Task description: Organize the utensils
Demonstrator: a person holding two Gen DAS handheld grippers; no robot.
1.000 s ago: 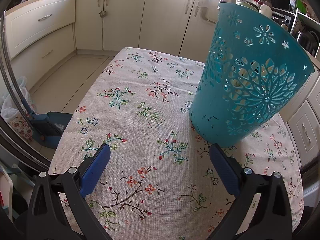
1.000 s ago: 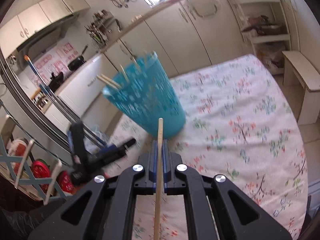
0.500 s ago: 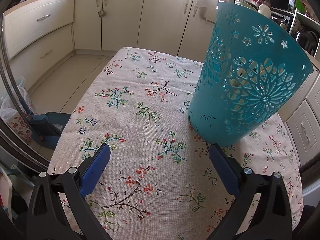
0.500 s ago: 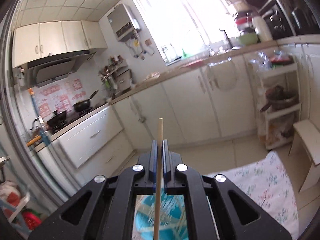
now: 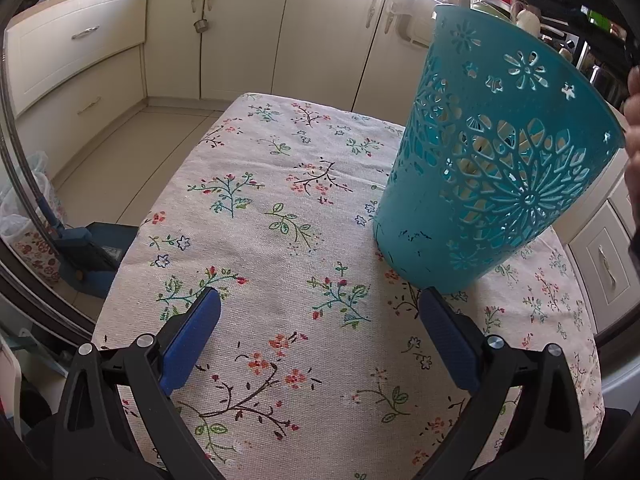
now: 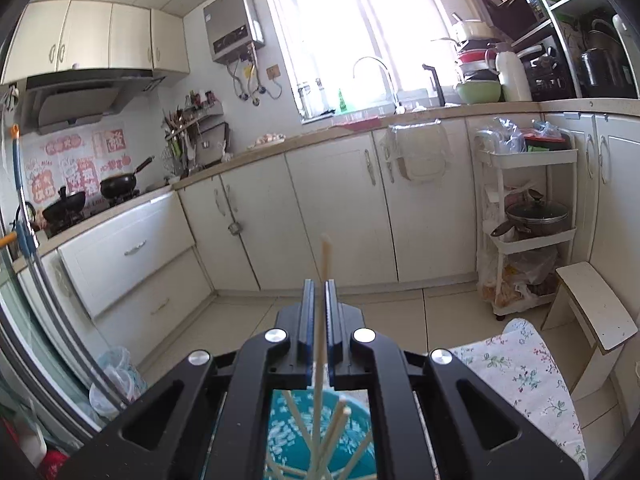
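Cream cabinets [image 6: 332,216], bright window [image 6: 340,28], tiled floor [image 6: 224,332], white trolley [image 6: 528,224]

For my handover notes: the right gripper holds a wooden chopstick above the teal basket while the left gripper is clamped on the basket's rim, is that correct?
Not quite. In the left wrist view the left gripper is open and empty, short of the teal basket. The right gripper does hold the chopstick above it.

Each tool [image 5: 320,336] [image 6: 319,300] has 2 black triangular-cutout arms, silver screws and blue ribbed pads [image 5: 188,336].
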